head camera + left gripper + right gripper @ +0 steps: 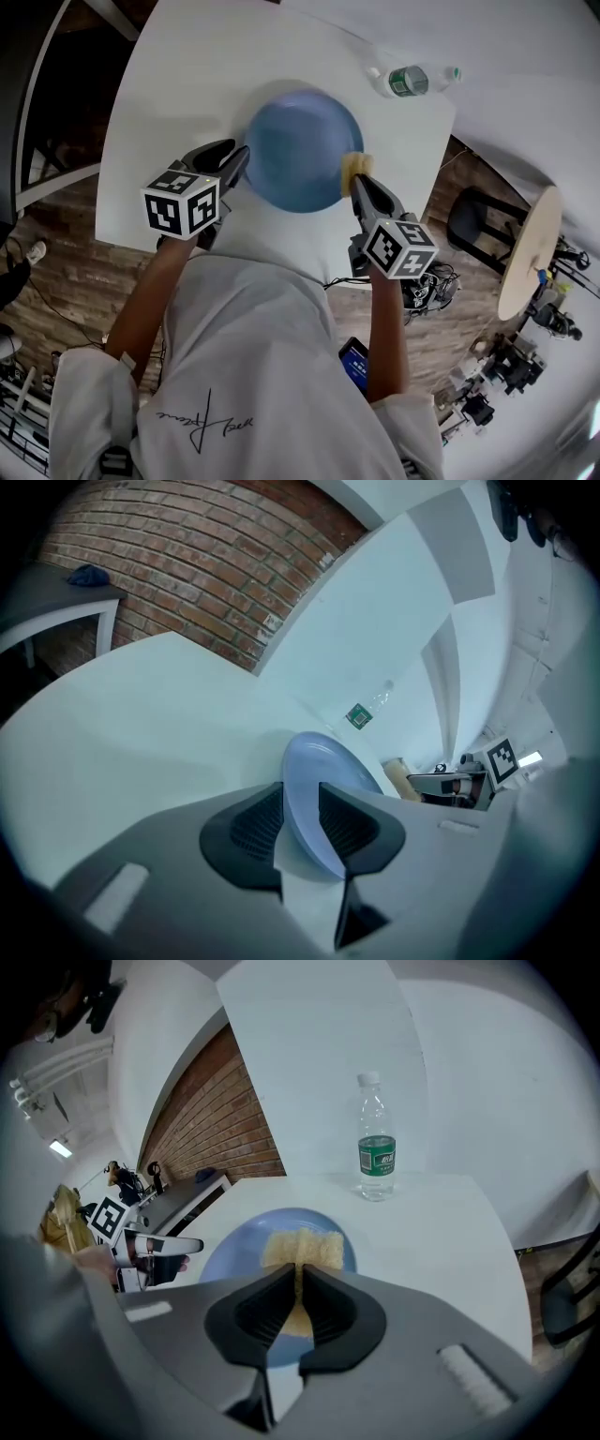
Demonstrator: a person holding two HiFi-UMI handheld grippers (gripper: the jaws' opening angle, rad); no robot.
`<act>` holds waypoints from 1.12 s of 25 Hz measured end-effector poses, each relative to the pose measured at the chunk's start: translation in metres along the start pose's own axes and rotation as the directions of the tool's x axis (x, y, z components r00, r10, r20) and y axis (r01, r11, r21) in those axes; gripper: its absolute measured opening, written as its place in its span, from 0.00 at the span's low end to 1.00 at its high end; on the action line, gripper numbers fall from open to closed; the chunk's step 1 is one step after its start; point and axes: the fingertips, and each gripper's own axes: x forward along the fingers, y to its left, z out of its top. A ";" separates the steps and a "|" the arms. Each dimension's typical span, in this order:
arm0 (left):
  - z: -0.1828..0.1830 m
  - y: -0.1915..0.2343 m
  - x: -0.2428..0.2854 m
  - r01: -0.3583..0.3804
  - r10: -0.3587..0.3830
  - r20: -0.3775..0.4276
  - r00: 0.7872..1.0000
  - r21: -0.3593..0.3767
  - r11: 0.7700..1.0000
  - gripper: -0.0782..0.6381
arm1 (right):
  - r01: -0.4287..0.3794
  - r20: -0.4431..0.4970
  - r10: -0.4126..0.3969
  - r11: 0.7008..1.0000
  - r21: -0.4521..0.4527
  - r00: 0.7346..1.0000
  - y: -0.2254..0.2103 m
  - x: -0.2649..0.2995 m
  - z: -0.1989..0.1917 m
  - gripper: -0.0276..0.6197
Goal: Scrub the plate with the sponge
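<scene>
**Plate lies between my hands, sponge at its right rim**
My left fingers [246, 829] stand apart astride the left rim of the plate [300, 150], flat on the worktop [187, 84]. My right fingers [330, 1312] pinch the sponge [355, 167], so I judge the scrub runs leftward.

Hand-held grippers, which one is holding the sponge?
The right hand-held gripper, clamped on the yellow sponge; the left hand-held gripper straddles the blue plate, jaws apart.
</scene>
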 end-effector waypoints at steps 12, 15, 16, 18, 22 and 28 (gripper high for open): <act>-0.013 0.010 0.023 -0.017 0.019 -0.062 0.998 0.039 0.999 0.25 | 0.023 -0.059 -0.023 1.000 0.004 0.998 -0.001 0.048 -0.001 0.09; -0.014 0.014 0.026 -0.008 0.009 -0.072 0.997 0.015 1.000 0.25 | 0.053 -0.058 -0.053 0.999 -0.010 0.997 -0.002 0.057 0.003 0.09; -0.014 0.015 0.028 -0.004 0.005 -0.075 0.997 0.011 1.000 0.25 | 0.066 -0.057 -0.067 0.998 -0.009 0.996 -0.004 0.061 0.004 0.09; -0.012 0.017 0.033 0.002 -0.001 -0.078 0.997 0.004 1.000 0.25 | 0.099 -0.057 -0.099 0.995 -0.011 0.993 -0.011 0.067 0.007 0.08; -0.013 0.017 0.036 0.012 -0.011 -0.084 0.996 0.001 1.000 0.24 | 0.155 -0.063 -0.155 0.988 -0.004 0.986 -0.019 0.076 0.007 0.07; -0.015 0.015 0.039 0.014 -0.013 -0.093 0.996 0.008 1.000 0.21 | 0.234 -0.062 -0.233 0.972 0.008 0.970 -0.027 0.086 0.007 0.08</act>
